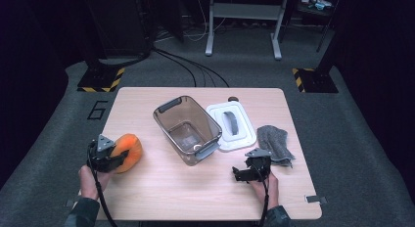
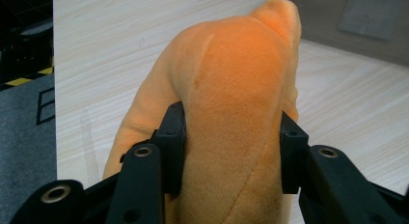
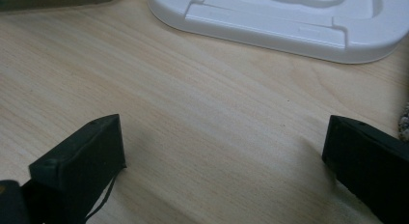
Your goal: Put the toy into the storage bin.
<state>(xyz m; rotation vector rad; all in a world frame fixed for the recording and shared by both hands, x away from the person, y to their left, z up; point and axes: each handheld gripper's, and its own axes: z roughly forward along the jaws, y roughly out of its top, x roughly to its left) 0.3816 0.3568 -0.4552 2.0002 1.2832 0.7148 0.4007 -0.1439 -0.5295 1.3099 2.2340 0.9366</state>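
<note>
Left gripper (image 1: 113,156) clamps an orange plush toy (image 1: 128,151) at the worktop's (image 1: 161,188) left edge.

Its fingers (image 2: 174,147) press into the plush from both sides. The right gripper (image 1: 247,172) rests low near the front, fingers (image 3: 84,156) spread wide over bare wood, just before the white lid (image 1: 218,114) and beside a grey cloth (image 1: 275,141).

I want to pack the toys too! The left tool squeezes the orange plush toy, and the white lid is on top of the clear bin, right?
Not quite. The left tool does squeeze the orange plush toy, but the white lid lies on the table beside the open clear bin, as the high view shows.
</note>
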